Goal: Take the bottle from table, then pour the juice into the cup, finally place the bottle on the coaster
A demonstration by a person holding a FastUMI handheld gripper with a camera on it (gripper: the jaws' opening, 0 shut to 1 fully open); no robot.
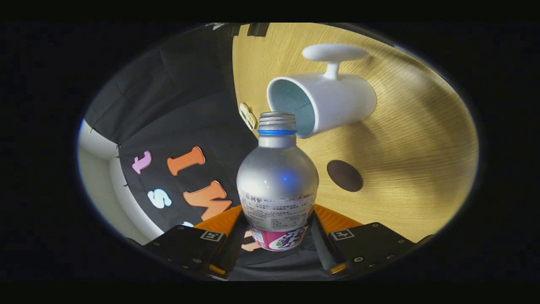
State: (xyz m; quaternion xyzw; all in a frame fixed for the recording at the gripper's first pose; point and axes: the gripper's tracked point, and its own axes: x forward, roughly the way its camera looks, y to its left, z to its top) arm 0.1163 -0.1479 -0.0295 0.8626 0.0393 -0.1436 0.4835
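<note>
Bottle (277,179): silver metal body, blue ring under the threaded neck, cap off, mouth open; printed label round the lower body; held between the two fingers, its base down at the gripper, its neck pointing ahead toward the cup
Gripper (276,238): fingers clamped on the bottle's lower body, one on each side; both press against the labelled part
Cup (322,101): white mug with pale blue inside, standing on the table beyond the bottle; its open rim lies just past the bottle's mouth, and the mouth overlaps the rim's near edge in this view; whether they touch, cannot tell
Cup handle (334,57): white, a stem ending in a flat round knob, on the side of the mug turned away from the bottle
Liquid: whether any juice is running, cannot tell; none visible inside the mug
Coaster (344,175): dark round disc lying flat on the table, beside the bottle's shoulder, apart from the cup; nothing on it
Table (413,160): light wood grain; view strongly rolled, so the tabletop runs up one side
Booth wall (168,109): black cloth on the other side of the bottle
</note>
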